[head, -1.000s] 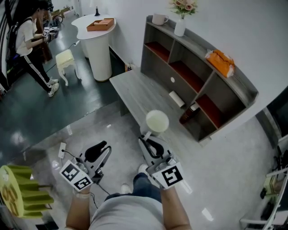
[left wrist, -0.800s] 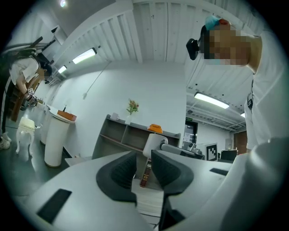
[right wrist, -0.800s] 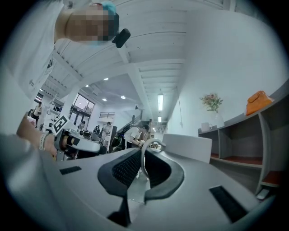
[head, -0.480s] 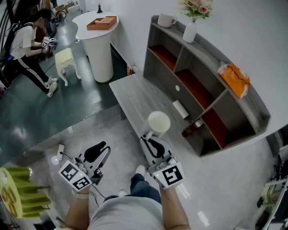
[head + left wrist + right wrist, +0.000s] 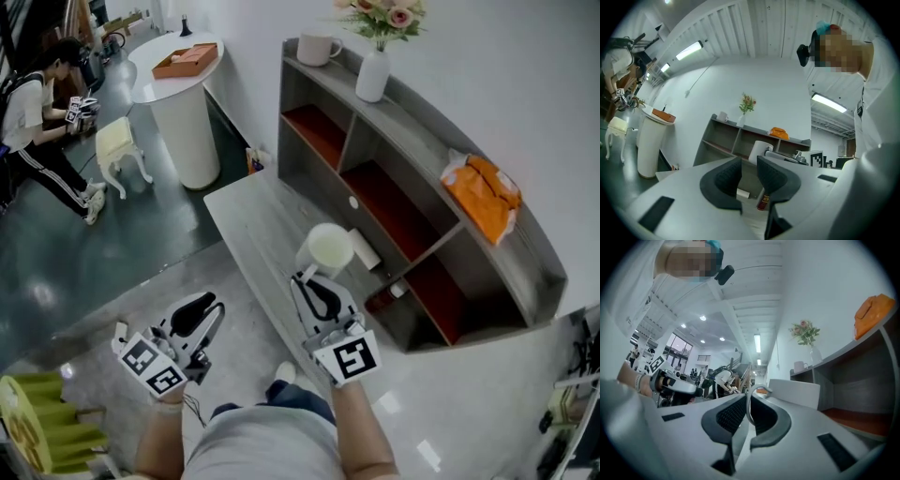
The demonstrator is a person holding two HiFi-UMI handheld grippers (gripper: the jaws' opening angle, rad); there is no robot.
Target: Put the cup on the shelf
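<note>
Head view, right gripper (image 5: 309, 281): closed on the cup (image 5: 328, 249); you carry it out front, above the low bench (image 5: 246, 217), mouth upward, so the body clears the jaws.
Head view, cup: pale, round, smooth-walled; in the air before the shelf (image 5: 427, 141), not yet on any board.
Head view, left gripper (image 5: 202, 309): low and off to your left, well apart from the cup; judged idle, placed there so it does not obstruct the carry.
Head view, shelf: grey wood-grain frame; red-brown inner boards; open compartments; a white mug (image 5: 317, 47), a vase (image 5: 372, 73) of flowers and an orange bundle (image 5: 483, 192) occupy the top board.
Left gripper view, jaws: standing apart; nothing between the dark ribbed pads; shelf and cup visible beyond the gap.
Right gripper view, jaws: pressed together on the thin curved handle (image 5: 751, 401); the ribbed pads pinch the loop from both sides; judged a firm hold, though the cup may swing about so narrow a grip.
</note>
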